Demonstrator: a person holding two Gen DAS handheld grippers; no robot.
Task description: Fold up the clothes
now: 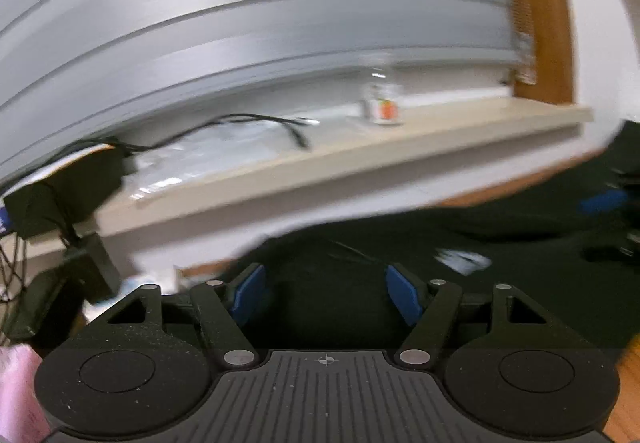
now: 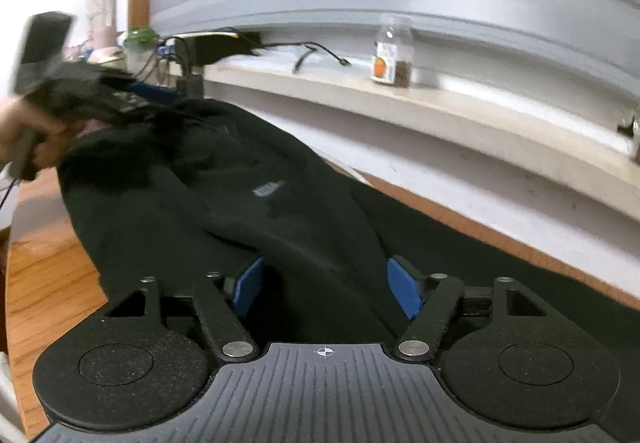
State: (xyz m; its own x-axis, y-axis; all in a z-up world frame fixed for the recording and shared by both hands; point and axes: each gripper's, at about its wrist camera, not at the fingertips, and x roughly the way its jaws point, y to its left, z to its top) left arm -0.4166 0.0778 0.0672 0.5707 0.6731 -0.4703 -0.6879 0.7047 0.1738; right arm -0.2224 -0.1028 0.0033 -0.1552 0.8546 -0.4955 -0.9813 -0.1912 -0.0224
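Where black garment (image 2: pixel 224 203) drapes, wooden table (image 2: pixel 44 275) edge bare, windowsill (image 2: pixel 460 111) beside.

Soft, even indoor light, both views smeared by motion blur.
Fisheye bending curves the window blinds (image 1: pixel 248 23) and sill (image 2: pixel 440 111); the black garment (image 2: pixel 224 203) swallows detail, corners vignette dark.

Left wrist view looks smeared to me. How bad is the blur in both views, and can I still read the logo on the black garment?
Left wrist view: heavy motion blur; the logo on the black garment is an unreadable white smear, and the bottle is ghosted. Right wrist view: milder blur; the bottle is sharper, the logo still illegible, and the hand at left is smeared. Fisheye bends the sill in both.
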